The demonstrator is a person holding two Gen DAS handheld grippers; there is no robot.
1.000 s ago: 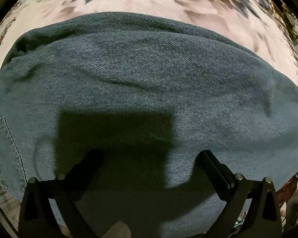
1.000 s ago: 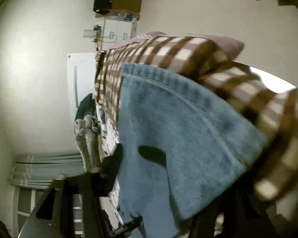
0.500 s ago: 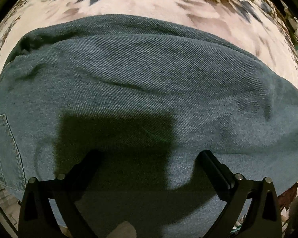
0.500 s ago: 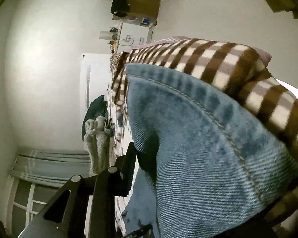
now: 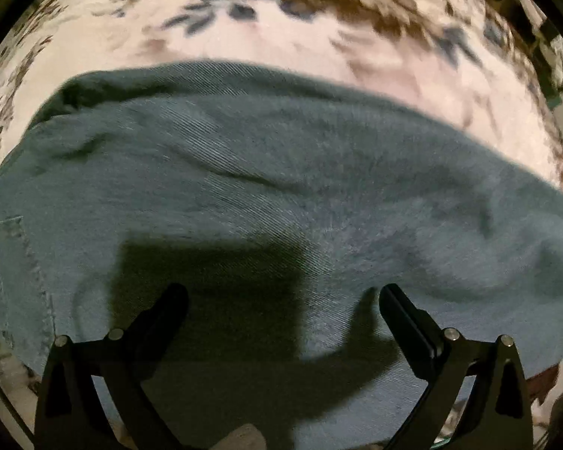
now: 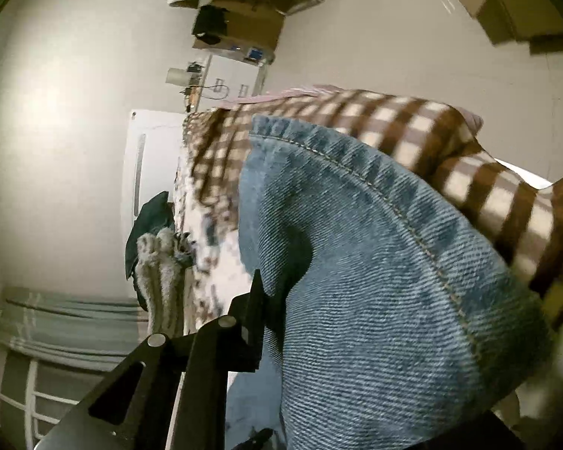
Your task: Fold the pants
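Observation:
The blue denim pants (image 5: 281, 195) lie spread across a floral bed cover (image 5: 244, 37), filling the lower half of the left wrist view. My left gripper (image 5: 281, 296) hovers over them, open and empty, its shadow on the cloth. In the right wrist view a stitched hem of the pants (image 6: 375, 281) fills the frame, draped between the fingers. My right gripper (image 6: 337, 337) is shut on this denim; only its left finger (image 6: 251, 318) shows, the other is hidden by cloth.
A brown and cream checked blanket (image 6: 469, 172) lies behind the denim. A grey knit item (image 6: 161, 281) and dark clothing (image 6: 150, 225) lie at the bed's edge. A white cabinet (image 6: 142, 165) and cardboard boxes (image 6: 244, 26) stand by the wall.
My right gripper has moved in and closed on the pants hem, which now fills its view. My left gripper has pulled back slightly, so more of the floral cover shows.

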